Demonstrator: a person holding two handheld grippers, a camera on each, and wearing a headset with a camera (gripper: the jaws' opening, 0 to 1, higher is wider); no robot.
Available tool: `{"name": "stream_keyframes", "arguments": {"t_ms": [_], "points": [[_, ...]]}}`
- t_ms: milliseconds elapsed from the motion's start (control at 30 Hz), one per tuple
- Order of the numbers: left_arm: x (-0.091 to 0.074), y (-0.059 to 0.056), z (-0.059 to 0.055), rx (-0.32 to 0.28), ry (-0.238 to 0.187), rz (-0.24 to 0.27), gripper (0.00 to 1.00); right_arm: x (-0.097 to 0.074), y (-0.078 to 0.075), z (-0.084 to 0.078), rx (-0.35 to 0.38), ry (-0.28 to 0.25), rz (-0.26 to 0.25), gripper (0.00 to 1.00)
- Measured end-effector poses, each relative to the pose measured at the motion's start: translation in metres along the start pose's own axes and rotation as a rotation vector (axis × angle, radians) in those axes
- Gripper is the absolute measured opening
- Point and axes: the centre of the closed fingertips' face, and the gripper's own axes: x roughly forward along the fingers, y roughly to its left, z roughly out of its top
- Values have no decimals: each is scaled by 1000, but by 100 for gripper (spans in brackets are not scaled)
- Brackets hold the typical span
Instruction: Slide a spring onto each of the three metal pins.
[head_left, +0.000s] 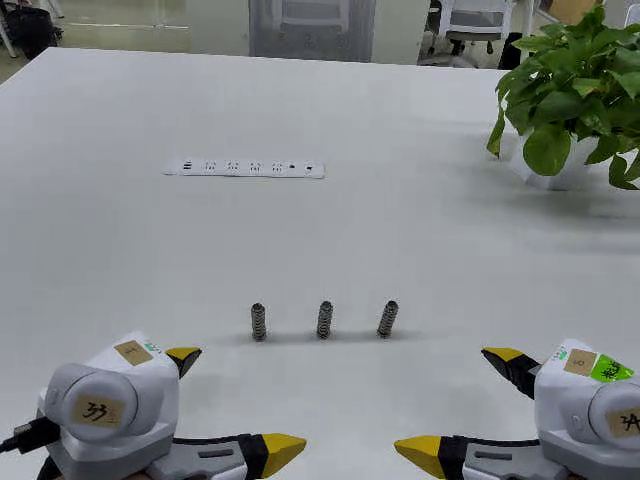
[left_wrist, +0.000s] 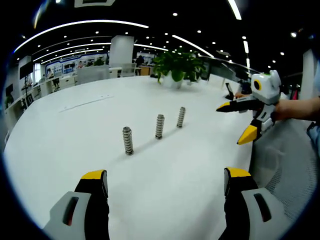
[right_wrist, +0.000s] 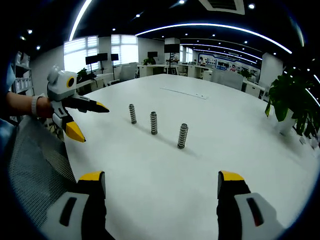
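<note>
Although the pins themselves cannot be made out, three coiled springs stand upright in a straight row on the white worktop (head_left: 400, 230). They are the left spring (head_left: 259, 321), the middle spring (head_left: 325, 319) and the right spring (head_left: 388, 318). They are evenly spaced and apart from one another, and the right one leans slightly.

Nearer the person, the left tongs (head_left: 238, 400) and the right tongs (head_left: 450, 400) are held on either side of the row, well apart from the springs and from each other. Both sets of tongs are spread wide, yellow tips apart, gripping nothing.

The left tongs' white body carries a round tan label with handwriting that appears to read "33", and a smaller tan sticker whose mark is too small to read. The right tongs carry a tan sticker and a bright green sticker, also too small to read, and a round label cut off by the frame edge.

Beyond the springs a white power strip (head_left: 245, 168) lies flat, its markings too small to read. A potted plant (head_left: 575, 90) stands at the far right of the worktop.
</note>
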Motion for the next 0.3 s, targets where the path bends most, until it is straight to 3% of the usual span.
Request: {"name": "stream_keyframes", "arguments": {"t_ms": [300], "points": [[-1,-1,1,2,-1,4,98,-1,-6,1,-2,-13,-13,94]]}}
